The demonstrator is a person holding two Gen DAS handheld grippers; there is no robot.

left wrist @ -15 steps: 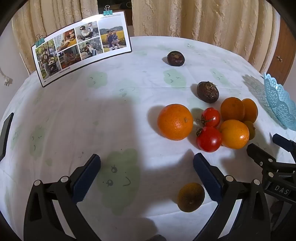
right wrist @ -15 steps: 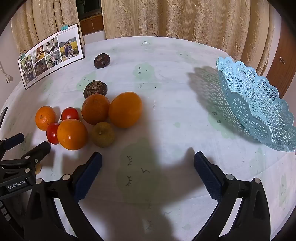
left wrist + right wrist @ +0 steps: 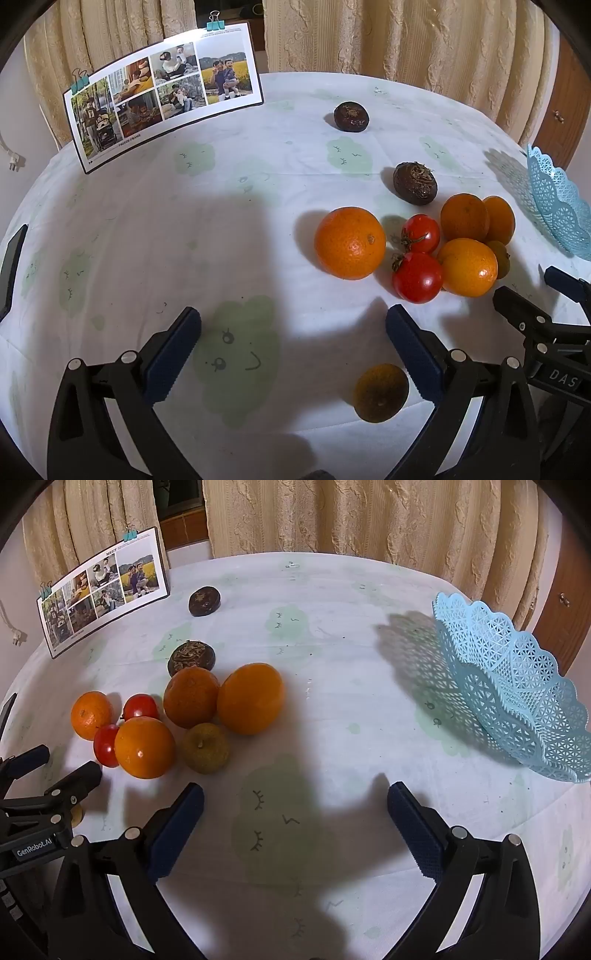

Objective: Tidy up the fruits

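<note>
Fruit lies on a white tablecloth: several oranges (image 3: pixel 349 242) (image 3: pixel 250 698), two red tomatoes (image 3: pixel 417 277) (image 3: pixel 105 745), two dark brown fruits (image 3: pixel 414 183) (image 3: pixel 351 116) and a small brownish-green fruit (image 3: pixel 205 748). Another small dull fruit (image 3: pixel 380 392) lies near my left gripper's right finger. A light blue lattice basket (image 3: pixel 517 690) stands at the right, empty as far as I see. My left gripper (image 3: pixel 293 343) is open and empty over the cloth. My right gripper (image 3: pixel 295 823) is open and empty, right of the fruit cluster.
A photo board (image 3: pixel 162 92) held with clips stands at the back left. Beige curtains (image 3: pixel 351 517) hang behind the round table. A wooden door (image 3: pixel 565 602) is at the far right. The right gripper shows in the left wrist view (image 3: pixel 546 314).
</note>
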